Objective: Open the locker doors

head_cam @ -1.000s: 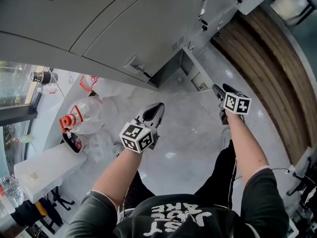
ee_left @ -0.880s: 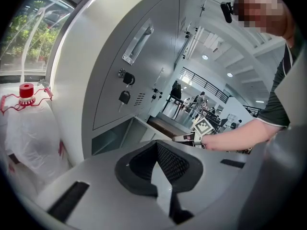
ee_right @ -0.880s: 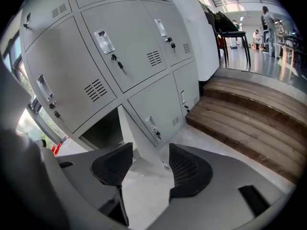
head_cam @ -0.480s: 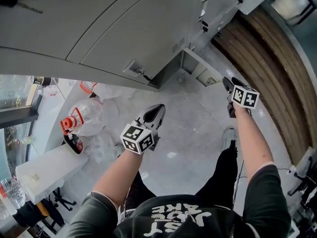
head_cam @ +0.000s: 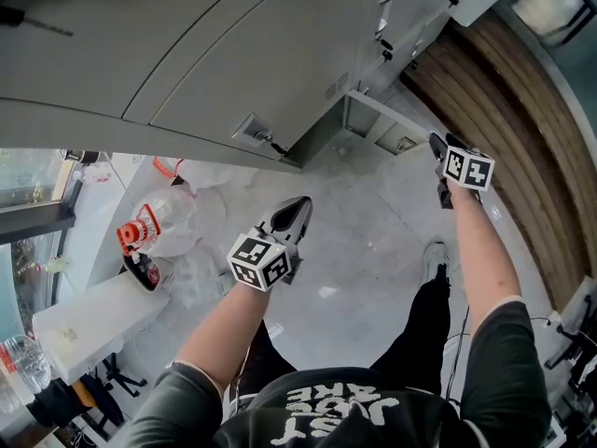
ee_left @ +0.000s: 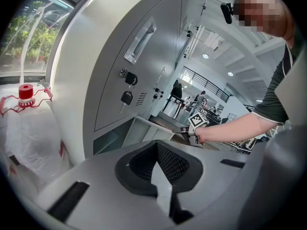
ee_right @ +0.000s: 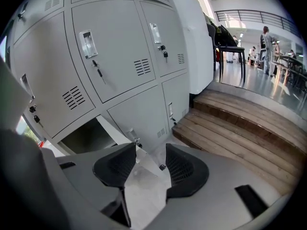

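Seemingly mid-step, the right claw (ee_right: 150, 150) has its dark, ribbed pads set apart and closing, and the free edge of the open locker door (ee_right: 116, 132) runs into the gap between them with a small dark lock piece (ee_right: 162, 166) at its tip. No pad visibly presses on the panel, and I cannot tell whether one brushes it. The left claw (ee_left: 156, 145) hangs lower and nearer over the floor (head_cam: 354, 241). Its pads are pinched together on nothing, and it takes no part. I judge that one low compartment (ee_right: 88, 135) is already open and that the right claw is working its door, perhaps to swing it wider. The rest of the lockers (ee_right: 110, 51) are shut, so most of the task remains. The next move likely calls for a light pinch on the thin sheet edge. After that comes a reach to the closed low door (ee_right: 144, 114) just right of it, where the claw must catch a small latch rather than a flat face. The doors are smooth, pale grey painted metal, flat and rectangular, with slotted vents (ee_right: 142, 67) and shiny recessed handles (ee_right: 87, 37). Further right, worn wooden steps (ee_right: 240, 123) rise in long planks. The floor is glossy, pale and marbled.
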Demonstrator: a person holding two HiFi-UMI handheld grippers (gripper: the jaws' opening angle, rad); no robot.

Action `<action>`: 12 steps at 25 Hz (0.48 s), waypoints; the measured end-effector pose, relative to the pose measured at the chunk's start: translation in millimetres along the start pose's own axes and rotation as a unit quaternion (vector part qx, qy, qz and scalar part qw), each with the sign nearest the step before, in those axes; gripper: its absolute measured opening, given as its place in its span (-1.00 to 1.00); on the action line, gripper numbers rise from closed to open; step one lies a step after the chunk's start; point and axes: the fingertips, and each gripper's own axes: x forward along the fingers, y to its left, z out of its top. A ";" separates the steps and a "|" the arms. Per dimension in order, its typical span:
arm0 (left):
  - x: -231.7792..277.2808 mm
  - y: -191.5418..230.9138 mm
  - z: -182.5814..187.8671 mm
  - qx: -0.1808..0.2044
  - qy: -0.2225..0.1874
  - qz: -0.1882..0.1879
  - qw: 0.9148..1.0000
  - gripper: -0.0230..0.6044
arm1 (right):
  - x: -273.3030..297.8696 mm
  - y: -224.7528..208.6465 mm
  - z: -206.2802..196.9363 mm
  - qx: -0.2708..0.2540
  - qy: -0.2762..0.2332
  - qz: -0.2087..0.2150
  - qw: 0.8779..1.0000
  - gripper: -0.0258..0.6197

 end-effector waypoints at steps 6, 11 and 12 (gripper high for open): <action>-2.1 0.2 0.3 0.002 0.001 0.000 1.000 -0.91 | 9.1 -14.8 13.4 -0.021 0.010 -0.032 0.999 -0.30; -4.6 3.5 -2.6 -0.001 0.001 0.004 1.000 -0.91 | 14.7 -18.6 22.9 -0.031 0.008 -0.046 0.998 -0.35; -5.0 3.7 -3.3 -0.002 0.001 0.005 1.000 -0.91 | 15.0 -18.3 23.2 -0.031 0.007 -0.047 0.998 -0.35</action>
